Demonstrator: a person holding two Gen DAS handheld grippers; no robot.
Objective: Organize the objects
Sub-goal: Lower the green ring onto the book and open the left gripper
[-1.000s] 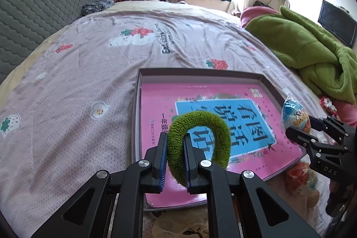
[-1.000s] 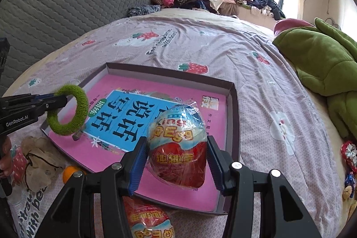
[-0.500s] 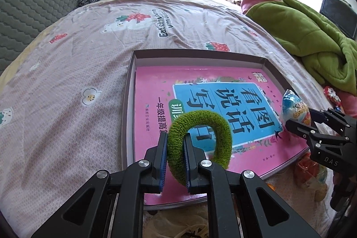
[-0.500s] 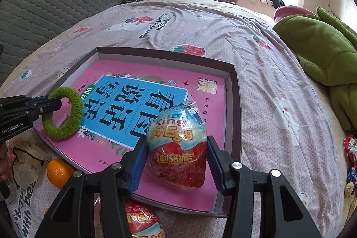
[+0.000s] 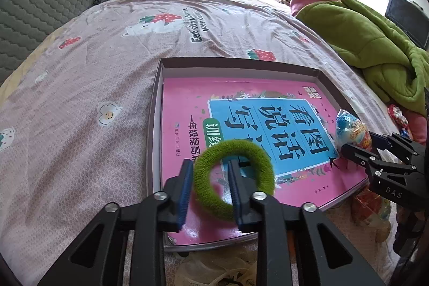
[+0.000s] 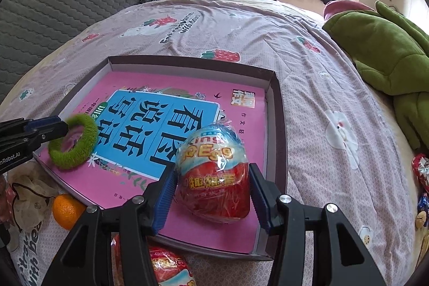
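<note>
Two claws work over a shallow brown tray [image 5: 156, 109] that lies on a bed covered by a pink strawberry-print sheet [image 5: 80, 87]. A pink book with a blue title panel [image 5: 268, 125] fills the tray floor.

Left side: the left claw [image 5: 210, 165] has just been opening. Its jaws now stand narrowly parted, and the near arc of a fuzzy green ring [image 5: 233, 178] passes between them. The left pad sits just beside the ring's outer edge; the right finger stands inside the ring's hole. No pad presses on the ring. The ring appears to rest on the near-left part of the book cover; in the right wrist view the green ring [image 6: 73, 145] sits at the tray's near-left corner, at the tip of the left claw [image 6: 57, 125].

Right side: the right claw [image 6: 213, 176] has also just been opening, and its jaws stand moderately wide. A wrapped toy egg [image 6: 214, 173], blue on top and red below, sits between them on the near-right part of the book. Narrow gaps show between the egg's wrapper and both pads.

Outside the tray's near edge lie an orange [image 6: 67, 211] and a second wrapped egg [image 6: 169, 267]. A green blanket [image 6: 388, 55] lies heaped at the far right of the bed.
</note>
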